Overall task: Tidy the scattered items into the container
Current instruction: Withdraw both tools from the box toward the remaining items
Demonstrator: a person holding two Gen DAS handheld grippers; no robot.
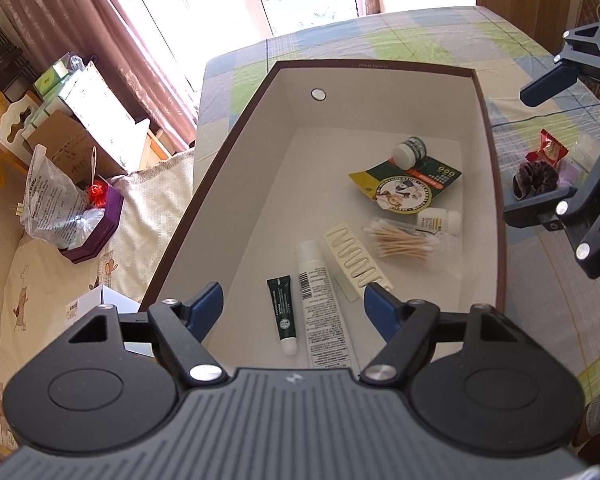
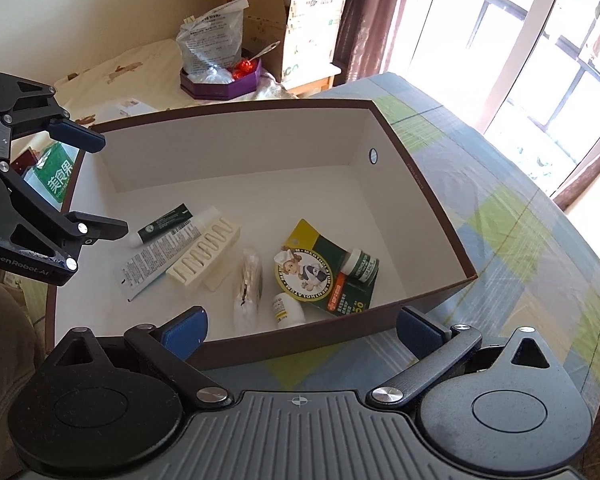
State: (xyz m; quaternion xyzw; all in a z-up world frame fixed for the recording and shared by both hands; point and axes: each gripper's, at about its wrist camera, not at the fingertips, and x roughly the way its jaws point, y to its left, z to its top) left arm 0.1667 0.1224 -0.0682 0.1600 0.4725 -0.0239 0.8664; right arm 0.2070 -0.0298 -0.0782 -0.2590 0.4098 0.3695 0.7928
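Both grippers spread and empty: left gripper (image 1: 294,306) over the box (image 1: 496,184) near end, right gripper (image 1: 540,152) outside its right wall, nearer the leftover dark scrunchie (image 1: 536,184) and red packet (image 1: 550,150) just beside that wall; scrunchie round, no long axis.

Brown box (image 1: 496,184), checked tablecloth (image 1: 420,36)

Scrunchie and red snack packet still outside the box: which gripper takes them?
Right, probably. The right gripper hangs open beside the scrunchie and red packet; the left gripper is open over the box.
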